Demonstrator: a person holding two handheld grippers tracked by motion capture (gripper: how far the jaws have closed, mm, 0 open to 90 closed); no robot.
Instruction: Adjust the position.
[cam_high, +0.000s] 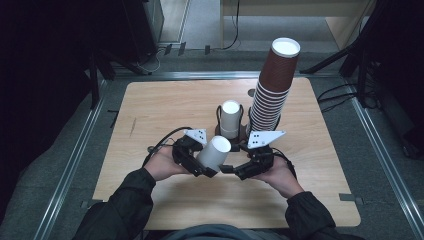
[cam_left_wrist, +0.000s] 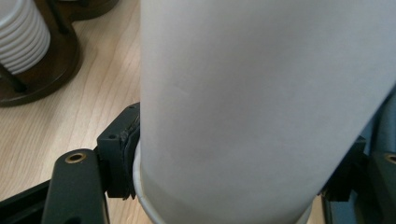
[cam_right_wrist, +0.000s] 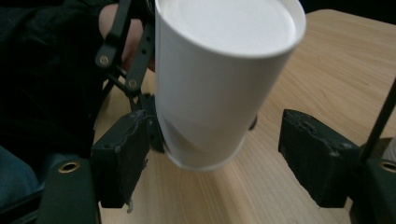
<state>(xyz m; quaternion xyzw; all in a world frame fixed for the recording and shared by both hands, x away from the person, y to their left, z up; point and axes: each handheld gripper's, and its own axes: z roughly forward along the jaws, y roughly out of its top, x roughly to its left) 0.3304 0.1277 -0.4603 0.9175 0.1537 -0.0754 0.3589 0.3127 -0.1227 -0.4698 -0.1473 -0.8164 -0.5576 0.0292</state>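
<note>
Left tongs (cam_high: 204, 167) pinch a white paper cup (cam_high: 214, 152), tilted, its inside hidden, just before the dark wooden cup holder (cam_high: 243, 132); right tongs (cam_high: 231, 169) spread beside it.

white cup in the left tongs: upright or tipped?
Tipped. The white cup is upside down, its closed base up and leaning toward the right tongs; the left tongs clamp it near the rim.
</note>
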